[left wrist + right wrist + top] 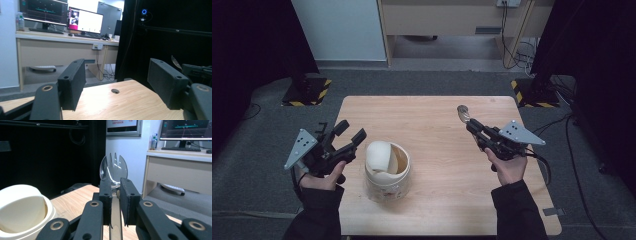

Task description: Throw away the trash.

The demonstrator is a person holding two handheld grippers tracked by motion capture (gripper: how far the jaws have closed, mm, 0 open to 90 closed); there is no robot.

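- Setting first: a wooden table (437,150) is set on grey carpet, dark curtains on both sides, and a desk with monitors (60,15) is seen behind it.
- The right gripper (473,126) is clamped tight on a clear plastic spork (113,168). In the right gripper view the handle is pinched between the two pads and the tined head sticks up past the tips, pretty much upright.
- From the high view the spork (463,112) is held in the air over the right half of the table, well apart from the cup.
- The left gripper (352,132) is empty, jaws standing apart with nothing between them. In its own view only bare tabletop is seen between the pads (72,82). It's raised off the table just left of the cup.
- The cup (387,170), a cream tub with its lid peeled back and curled up on one side, is sitting near the front middle of the table. The inside can't really be made out.
- Step in hand, as a guess: the spork is picked up and ready, and the cup has been left open and unheld.
- Next up, probably: the spork has to be swung over, tipped tines-down and lowered into the opening beside the curled lid. The cup might need steadying with the left gripper so it isn't knocked over.
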